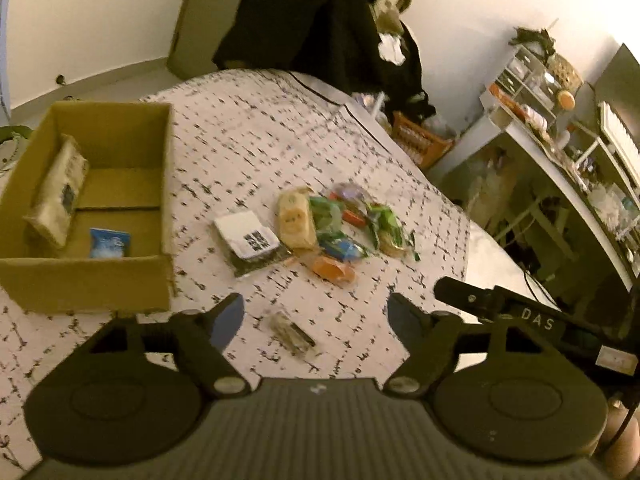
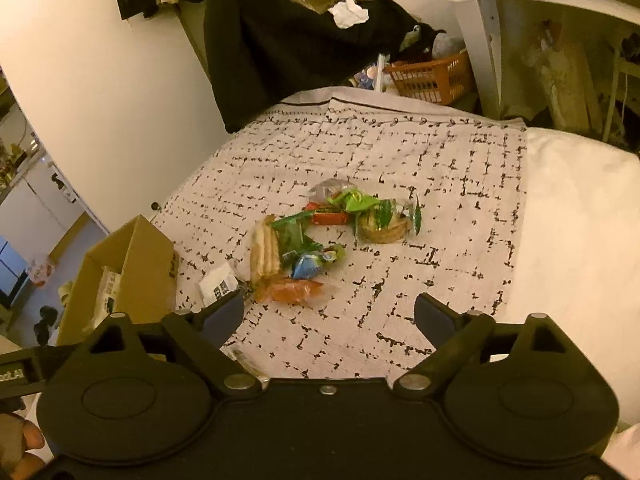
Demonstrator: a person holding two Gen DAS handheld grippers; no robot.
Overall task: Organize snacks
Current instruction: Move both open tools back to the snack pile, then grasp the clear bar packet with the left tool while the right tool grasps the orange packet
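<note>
A pile of wrapped snacks (image 1: 340,228) (image 2: 324,236) lies mid-cloth: a beige cracker pack (image 1: 295,220), green packets, an orange packet (image 1: 334,270) (image 2: 290,290) and a white-labelled dark pouch (image 1: 250,240). To the left stands an open cardboard box (image 1: 86,284) (image 2: 132,276) holding a pale pack (image 1: 58,196) and a small blue packet (image 1: 109,243). My left gripper (image 1: 316,316) hangs open just above a small clear-wrapped snack (image 1: 292,334), pads apart from it. Short of the pile, my right gripper (image 2: 330,314) is open and holds nothing.
The patterned cloth (image 2: 440,168) covers a bed with a bare white mattress (image 2: 580,240) to the right. Dark clothes (image 2: 288,48) are heaped at the far end, beside an orange basket (image 2: 432,76). A cluttered white shelf unit (image 1: 560,148) stands to the right.
</note>
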